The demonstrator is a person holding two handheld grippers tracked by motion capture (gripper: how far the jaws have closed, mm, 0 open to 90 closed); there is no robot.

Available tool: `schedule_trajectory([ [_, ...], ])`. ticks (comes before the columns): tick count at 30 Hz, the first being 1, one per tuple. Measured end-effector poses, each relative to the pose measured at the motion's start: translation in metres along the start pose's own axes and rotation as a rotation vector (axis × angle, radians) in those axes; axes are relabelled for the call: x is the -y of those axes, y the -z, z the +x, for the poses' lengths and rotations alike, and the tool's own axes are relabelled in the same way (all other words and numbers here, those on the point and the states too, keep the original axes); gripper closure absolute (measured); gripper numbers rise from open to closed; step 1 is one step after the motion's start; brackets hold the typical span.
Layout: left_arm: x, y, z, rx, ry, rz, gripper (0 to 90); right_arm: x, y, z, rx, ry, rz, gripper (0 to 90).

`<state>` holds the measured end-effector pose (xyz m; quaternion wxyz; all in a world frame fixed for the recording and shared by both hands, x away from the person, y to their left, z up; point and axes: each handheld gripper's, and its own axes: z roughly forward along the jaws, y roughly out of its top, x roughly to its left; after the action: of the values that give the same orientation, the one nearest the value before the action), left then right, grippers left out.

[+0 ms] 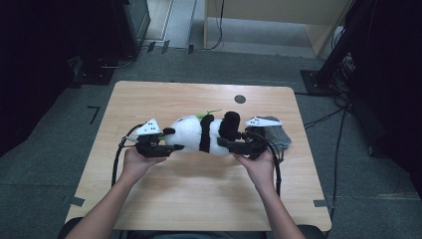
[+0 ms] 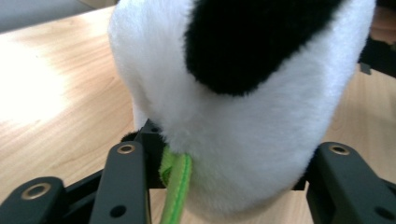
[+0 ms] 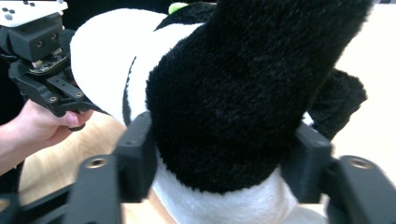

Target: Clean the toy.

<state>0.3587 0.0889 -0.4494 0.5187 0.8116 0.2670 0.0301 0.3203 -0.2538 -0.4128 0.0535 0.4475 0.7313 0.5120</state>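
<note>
Table [image 1: 199,194] bare around gripped panda [image 1: 199,132].

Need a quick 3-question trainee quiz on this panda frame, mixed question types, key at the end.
1. True or false: the left gripper and the right gripper take the plush panda from opposite ends.
2. What colour is the strip beside the left gripper's jaw? A) red B) green C) blue
3. What part of the panda sits between the right gripper's jaws?

Key
1. True.
2. B.
3. A black furry limb, pressed by both pads.
</note>
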Motion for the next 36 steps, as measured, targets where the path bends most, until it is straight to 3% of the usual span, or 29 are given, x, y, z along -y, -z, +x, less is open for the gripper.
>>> schedule_trajectory([
  [2,-0.001,0.002,0.004,0.019,0.042,0.006,51.6,0.0,0.0,-0.001,-0.002,0.029,-0.011,26.8],
  [4,-0.003,0.005,0.006,0.026,0.058,-0.005,53.3,0.001,0.0,-0.004,-0.011,0.043,-0.018,23.9],
  [9,-0.007,0.015,0.011,0.019,0.099,-0.016,53.6,0.005,0.003,-0.013,-0.067,0.054,-0.054,26.0],
  [11,-0.011,0.018,0.012,0.026,0.124,-0.026,53.6,0.008,0.005,-0.017,-0.083,0.098,-0.076,25.9],
  [13,-0.014,0.021,0.011,0.032,0.123,-0.036,53.5,0.012,0.005,-0.02,-0.08,0.178,-0.087,22.4],
  [15,-0.016,0.022,0.01,0.04,0.131,-0.035,53.4,0.014,0.004,-0.022,-0.101,0.202,-0.091,20.1],
  [17,-0.017,0.022,0.008,0.034,0.124,-0.029,53.3,0.02,0.001,-0.024,-0.112,0.222,-0.132,17.0],
  [20,-0.019,0.024,0.008,0.027,0.12,-0.028,53.1,0.021,-0.001,-0.026,-0.125,0.21,-0.086,16.9],
  [24,-0.018,0.03,0.014,0.061,0.147,-0.056,53.0,0.022,-0.002,-0.022,-0.081,0.287,-0.083,16.8],
  [30,-0.019,0.024,0.006,0.108,0.148,-0.053,52.7,0.024,-0.012,-0.017,-0.129,0.302,-0.047,11.7],
  [33,-0.019,0.02,0.003,0.106,0.156,-0.053,52.1,0.025,-0.016,-0.008,-0.039,0.361,-0.03,12.2],
  [36,-0.018,0.017,0.0,0.089,0.144,-0.054,50.3,0.027,-0.017,-0.001,0.048,0.412,-0.018,25.4],
])
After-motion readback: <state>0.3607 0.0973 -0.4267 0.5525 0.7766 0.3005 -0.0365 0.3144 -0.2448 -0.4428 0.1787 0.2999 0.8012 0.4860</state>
